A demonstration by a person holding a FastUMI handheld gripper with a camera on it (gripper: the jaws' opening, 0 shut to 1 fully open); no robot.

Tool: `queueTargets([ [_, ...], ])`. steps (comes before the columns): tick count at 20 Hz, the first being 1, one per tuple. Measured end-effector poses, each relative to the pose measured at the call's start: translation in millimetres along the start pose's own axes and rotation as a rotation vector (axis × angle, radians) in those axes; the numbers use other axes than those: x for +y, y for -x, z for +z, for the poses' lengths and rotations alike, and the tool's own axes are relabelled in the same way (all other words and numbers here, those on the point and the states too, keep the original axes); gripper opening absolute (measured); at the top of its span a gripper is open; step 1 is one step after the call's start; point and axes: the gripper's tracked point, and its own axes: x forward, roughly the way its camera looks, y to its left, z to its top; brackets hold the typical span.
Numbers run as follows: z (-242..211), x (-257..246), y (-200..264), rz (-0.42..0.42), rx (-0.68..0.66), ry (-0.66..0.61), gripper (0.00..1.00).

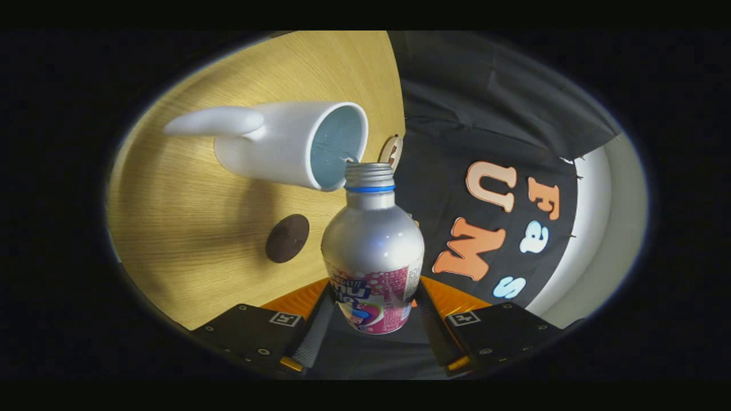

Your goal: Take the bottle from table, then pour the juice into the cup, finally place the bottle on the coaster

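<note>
My gripper (372, 322) is shut on the silver bottle (372, 245), both fingers pressing on its labelled lower body. The view is rolled over, so the bottle is tipped sideways. Its open threaded mouth with a blue ring (369, 174) sits right at the rim of the white cup (285, 142), which stands on the wooden table (188, 228). The cup's handle points away from the bottle. A thin stream seems to run from the bottle's mouth into the cup. A dark round coaster (287, 238) lies on the table beside the bottle, nearer to my fingers than the cup.
A small round wooden piece (390, 152) lies at the table's edge just beyond the cup. Past that edge hangs the black cloth wall (485, 114).
</note>
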Motion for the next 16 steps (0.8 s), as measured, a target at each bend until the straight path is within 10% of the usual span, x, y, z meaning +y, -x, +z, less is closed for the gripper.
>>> queueTargets([
  [16, -0.9, -1.0, 0.0, 0.014, 0.004, 0.043, 0.78],
])
